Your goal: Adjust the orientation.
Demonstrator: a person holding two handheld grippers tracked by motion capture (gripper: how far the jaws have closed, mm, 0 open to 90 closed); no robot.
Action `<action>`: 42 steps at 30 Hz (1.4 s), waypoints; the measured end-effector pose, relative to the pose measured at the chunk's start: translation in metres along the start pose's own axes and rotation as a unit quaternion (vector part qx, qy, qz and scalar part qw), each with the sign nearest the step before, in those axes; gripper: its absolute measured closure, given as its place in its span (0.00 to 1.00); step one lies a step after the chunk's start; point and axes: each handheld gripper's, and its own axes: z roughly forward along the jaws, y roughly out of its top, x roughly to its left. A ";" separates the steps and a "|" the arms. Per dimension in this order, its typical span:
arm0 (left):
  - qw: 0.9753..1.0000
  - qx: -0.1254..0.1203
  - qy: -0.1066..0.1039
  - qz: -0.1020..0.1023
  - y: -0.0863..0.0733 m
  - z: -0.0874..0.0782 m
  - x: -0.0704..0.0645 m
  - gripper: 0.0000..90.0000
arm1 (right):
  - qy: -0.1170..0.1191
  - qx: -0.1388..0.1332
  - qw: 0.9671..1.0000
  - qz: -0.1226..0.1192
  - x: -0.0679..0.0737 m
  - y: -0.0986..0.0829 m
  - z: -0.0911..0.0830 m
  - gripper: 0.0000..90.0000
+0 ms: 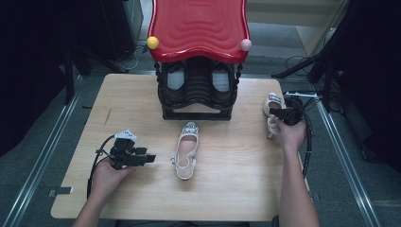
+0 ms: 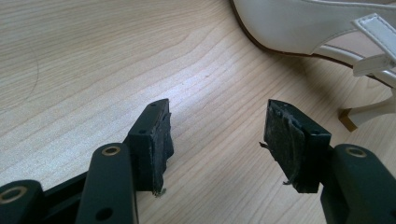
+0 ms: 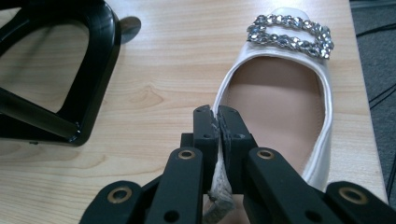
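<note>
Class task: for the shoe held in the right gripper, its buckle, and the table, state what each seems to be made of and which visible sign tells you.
Shoe: probably glossy white patent leather or synthetic; smooth sheen along its rim.
Buckle: likely rhinestones on metal; many small sparkling facets.
Table: light wood or wood-look laminate, matte; grain lines and a knot pattern.

High view: we get even overhead light on the table (image 1: 142, 94), surroundings near black, overall soft and low-res. Left gripper view: a pale glare streak across the wood grain, near jaws slightly soft. Right gripper view is sharp mid-frame, with the rhinestone buckle (image 3: 289, 30) sparkling.
</note>
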 end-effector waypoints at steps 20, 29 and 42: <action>1.000 -0.003 -0.010 0.013 0.011 0.004 -0.004 0.45 | 0.095 -0.025 0.995 0.002 0.024 -0.002 -0.041 0.98; 1.000 -0.006 -0.025 0.014 0.019 0.011 -0.008 0.45 | 0.103 -0.001 0.995 -0.014 0.037 -0.016 -0.045 0.98; 0.999 -0.002 -0.034 0.031 0.031 0.019 -0.013 0.48 | 0.110 0.011 0.993 -0.037 0.056 -0.040 -0.064 0.98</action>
